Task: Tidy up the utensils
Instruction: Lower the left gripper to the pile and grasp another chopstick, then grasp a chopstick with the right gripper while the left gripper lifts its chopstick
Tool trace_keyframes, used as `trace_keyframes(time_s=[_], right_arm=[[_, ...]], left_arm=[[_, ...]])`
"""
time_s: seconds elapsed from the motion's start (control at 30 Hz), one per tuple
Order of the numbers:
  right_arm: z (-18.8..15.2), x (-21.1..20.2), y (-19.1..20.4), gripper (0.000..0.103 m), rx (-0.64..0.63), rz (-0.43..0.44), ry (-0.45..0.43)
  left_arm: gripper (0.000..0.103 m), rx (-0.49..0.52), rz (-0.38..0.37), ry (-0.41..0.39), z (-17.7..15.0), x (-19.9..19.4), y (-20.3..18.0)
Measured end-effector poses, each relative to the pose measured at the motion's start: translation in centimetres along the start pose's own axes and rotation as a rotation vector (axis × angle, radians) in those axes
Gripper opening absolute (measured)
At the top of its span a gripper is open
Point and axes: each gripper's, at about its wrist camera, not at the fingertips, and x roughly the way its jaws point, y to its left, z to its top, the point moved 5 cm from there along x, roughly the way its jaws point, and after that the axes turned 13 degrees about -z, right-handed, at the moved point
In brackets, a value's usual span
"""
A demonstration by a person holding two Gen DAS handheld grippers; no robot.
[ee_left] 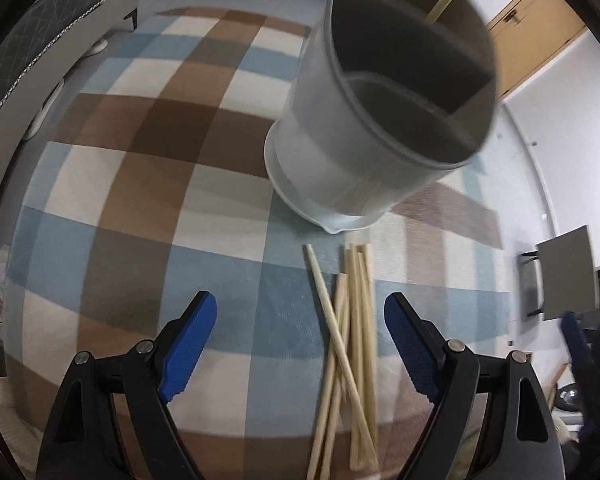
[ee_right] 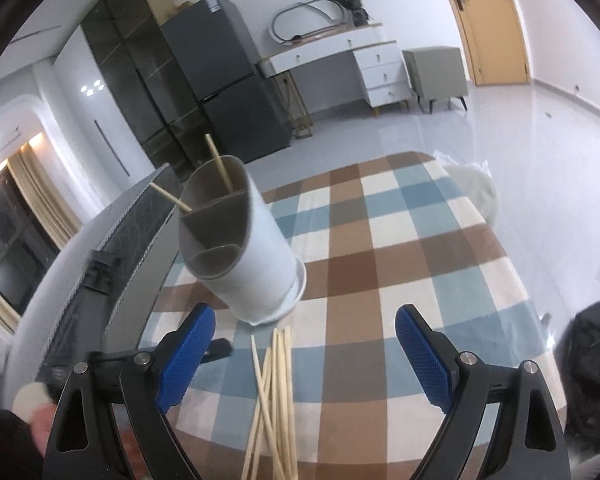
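Jaws of both grippers spread wide, empty, with the chopsticks (ee_left: 350, 344) (ee_right: 274, 396) lying between them.

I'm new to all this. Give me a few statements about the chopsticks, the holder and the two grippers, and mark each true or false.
1. Loose chopsticks lie on the checked cloth. True.
2. The holder is empty. False: two chopsticks stand in it.
3. The left gripper is open. True.
4. The right gripper clamps a chopstick. False: it is open, holding nothing.
5. The holder has one undivided compartment. False: dividers split it.
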Motion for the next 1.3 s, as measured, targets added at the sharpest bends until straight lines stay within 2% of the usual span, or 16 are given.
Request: trace_keyframes(time_s=[0.13, 0.27, 0.5, 0.53, 0.57, 0.6, 0.67, 0.73, 0.8, 0.97, 1.2, 1.23, 1.3], right_arm=[[0.1, 0.4, -1.0, 0.092, 0.043, 0.012, 0.023], [0.4, 0.4, -1.6, 0.092, 0.087, 0.029, 0.038], [0.8, 0.0, -2.0, 0.092, 0.125, 0.064, 0.043], [0.8, -0.1, -2.1, 0.093, 0.128, 0.066, 0.045], [0.8, -0.1, -2.2, 0.092, 0.133, 0.066, 0.047], [0.8, -0.1, -2.3, 0.093, 0.137, 0.066, 0.048], [0.8, -0.1, -2.5, 0.093, 0.149, 0.067, 0.051], [0.7, -0.1, -2.6, 0.093, 0.156, 0.063, 0.058], [0.6, -0.1, -2.7, 0.093, 0.157, 0.056, 0.060], [0.4, -0.1, -2.5, 0.092, 0.136, 0.038, 0.060], [-0.8, 0.6, -1.1, 0.091, 0.097, 0.062, 0.101], [-1.1, 0.8, -0.8, 0.090, 0.087, 0.066, 0.112], [-1.6, 1.0, 0.1, 0.080, 0.062, 0.073, 0.134]], left_arm=[[0.080, 0.000, 0.062, 0.018, 0.2, 1.7, 0.1], [0.067, 0.006, 0.120, 0.062, 0.3, 3.0, 0.0], [0.064, 0.050, 0.236, 0.084, -0.1, 3.9, -1.2], [0.057, 0.045, 0.233, 0.077, -0.2, 3.8, -1.4], [0.041, 0.044, 0.224, 0.066, -0.4, 3.6, -1.6], [0.032, 0.048, 0.216, 0.060, -0.5, 3.5, -1.8], [0.002, 0.047, 0.183, 0.066, -0.8, 3.5, -2.3], [0.000, 0.040, 0.191, 0.067, -1.0, 3.3, -2.2], [0.000, 0.027, 0.146, 0.057, -1.1, 2.8, -2.0], [0.000, 0.042, 0.073, -0.038, -0.5, -0.4, -1.9], [0.000, 0.125, -0.025, -0.193, -1.0, -8.0, -2.7], [0.000, 0.140, -0.034, -0.209, -1.3, -8.5, -3.0], [0.000, 0.179, -0.049, -0.236, -1.7, -9.4, -3.7]])
